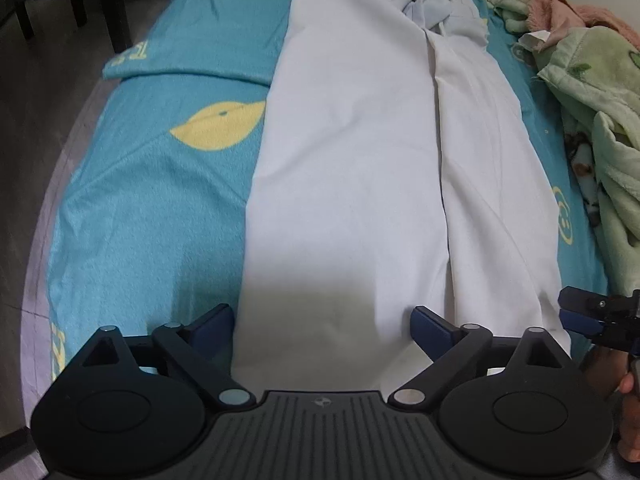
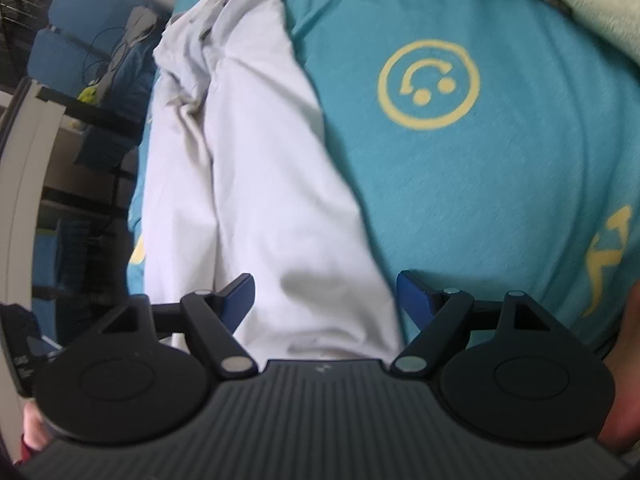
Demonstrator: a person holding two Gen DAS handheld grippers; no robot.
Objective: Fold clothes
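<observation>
Two grippers, both spread wide and holding nothing: left gripper (image 1: 322,322) and right gripper (image 2: 325,294) each straddle the near hem of the white trousers (image 1: 352,152), which lie lengthwise on the bed (image 1: 160,184). Risk, as I judge it: thin smooth cloth, so a pinch may catch only the top layer, or snag the teal bedsheet under it. Far end bunched. Fleecy green blanket (image 1: 592,92) just beside could drag in.

- Teal bedspread (image 1: 160,208) with yellow smiley and leaf prints covers the bed.
- Dark chair legs (image 1: 76,12) stand on the floor beyond the bed's far left corner.
- Blue seat (image 2: 92,28), perhaps a chair, beside the bed, with cables on it.
</observation>
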